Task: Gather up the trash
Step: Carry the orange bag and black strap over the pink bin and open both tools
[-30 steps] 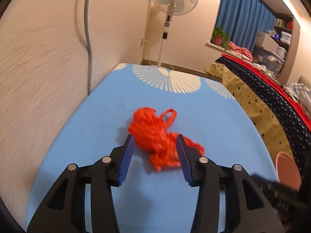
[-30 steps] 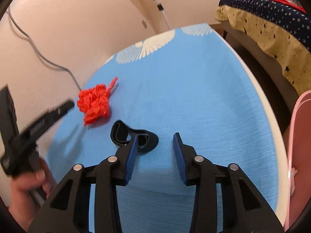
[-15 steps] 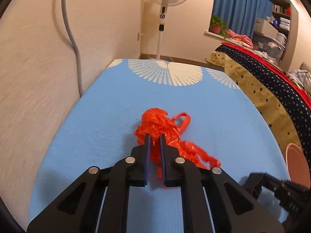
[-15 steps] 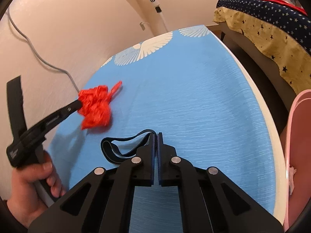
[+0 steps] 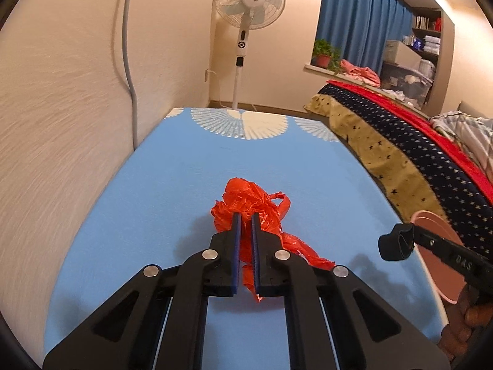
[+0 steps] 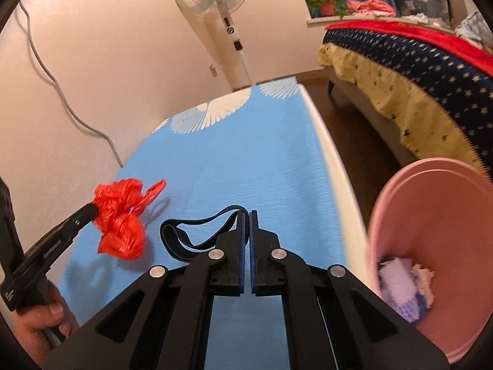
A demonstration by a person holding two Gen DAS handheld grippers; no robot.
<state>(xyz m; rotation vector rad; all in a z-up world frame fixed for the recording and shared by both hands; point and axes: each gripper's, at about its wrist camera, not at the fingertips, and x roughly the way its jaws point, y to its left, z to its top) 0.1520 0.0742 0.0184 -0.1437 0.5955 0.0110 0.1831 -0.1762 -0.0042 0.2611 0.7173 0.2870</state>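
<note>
Trash, two pieces: one red plastic bag pinched by left gripper, one black strap pinched by right gripper; one pink bin.

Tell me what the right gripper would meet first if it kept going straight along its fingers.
The right gripper, shut on the black strap, points down over the blue tabletop. Nothing stands ahead, so it would probably meet bare tabletop first; depth is uncertain. The pink bin sits off right.

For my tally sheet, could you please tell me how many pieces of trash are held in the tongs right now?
2. The red plastic bag is pinched in the left tongs; the black band is pinched in the right tongs, beside the pink bin.
</note>
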